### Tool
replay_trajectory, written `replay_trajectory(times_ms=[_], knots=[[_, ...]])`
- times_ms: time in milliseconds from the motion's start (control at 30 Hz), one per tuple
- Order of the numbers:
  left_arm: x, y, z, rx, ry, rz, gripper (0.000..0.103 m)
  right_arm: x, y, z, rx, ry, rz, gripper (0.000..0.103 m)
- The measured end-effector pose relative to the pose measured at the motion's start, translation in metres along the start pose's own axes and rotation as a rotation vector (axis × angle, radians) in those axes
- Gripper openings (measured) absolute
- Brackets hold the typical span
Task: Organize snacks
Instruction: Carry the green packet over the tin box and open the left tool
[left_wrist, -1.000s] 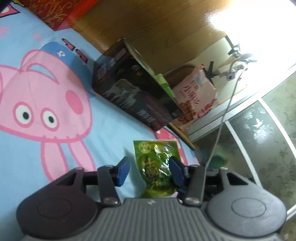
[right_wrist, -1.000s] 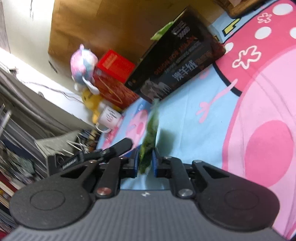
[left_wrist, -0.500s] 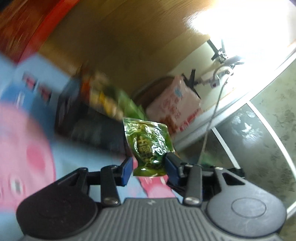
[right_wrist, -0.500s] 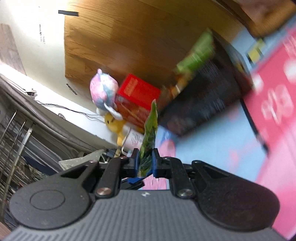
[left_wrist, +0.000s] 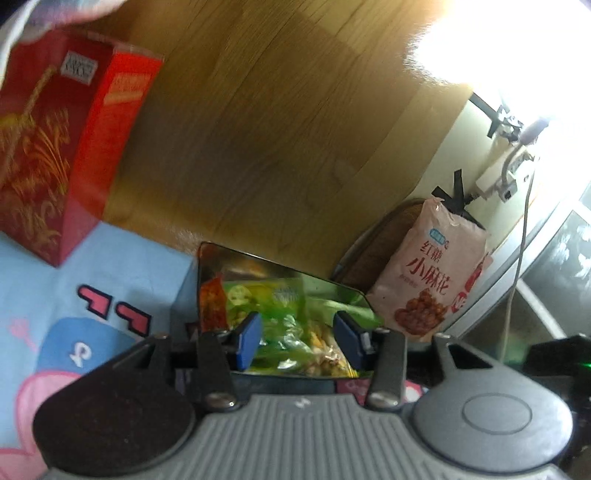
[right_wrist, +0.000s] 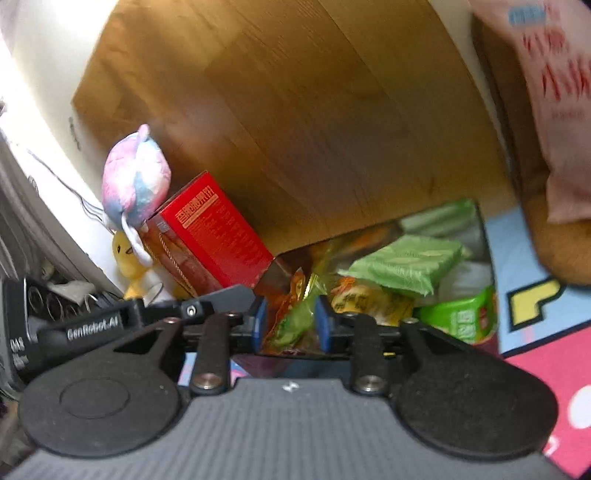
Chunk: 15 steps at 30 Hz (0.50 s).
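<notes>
Both claws moved over box (left_wrist: 207, 258) | left claw (left_wrist: 297, 341) open | right claw (right_wrist: 290, 328) seemingly open | green packets: ~3

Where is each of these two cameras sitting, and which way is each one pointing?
Left wrist view: rides on the left hand-held gripper, looking forward between its open blue fingers into the open snack box; a pink snack bag stands right of it.
Right wrist view: rides on the right hand-held gripper, aimed at the same snack box; its fingers are parted, a green packet showing between them; the other hand-held gripper's body juts in at left.
Shared: the snack box, the red carton, the wooden headboard.
</notes>
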<state>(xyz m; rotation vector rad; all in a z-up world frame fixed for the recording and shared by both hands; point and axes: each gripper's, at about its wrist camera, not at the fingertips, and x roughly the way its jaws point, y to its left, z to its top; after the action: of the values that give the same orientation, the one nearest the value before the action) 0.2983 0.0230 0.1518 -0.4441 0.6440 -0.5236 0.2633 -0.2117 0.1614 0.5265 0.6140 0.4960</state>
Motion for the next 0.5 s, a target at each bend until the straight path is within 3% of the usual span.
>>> replay_trajectory(times_ms=[233, 500], knots=[[-0.029, -0.028, -0.03, 0.117, -0.027, 0.096, 0.045, -0.057, -0.01, -0.047, -0.03, -0.13, -0.081, 0.036], [-0.046, -0.06, -0.096, 0.264, 0.011, 0.233, 0.045, -0.082, -0.009, -0.11, -0.113, -0.125, -0.281, 0.04]])
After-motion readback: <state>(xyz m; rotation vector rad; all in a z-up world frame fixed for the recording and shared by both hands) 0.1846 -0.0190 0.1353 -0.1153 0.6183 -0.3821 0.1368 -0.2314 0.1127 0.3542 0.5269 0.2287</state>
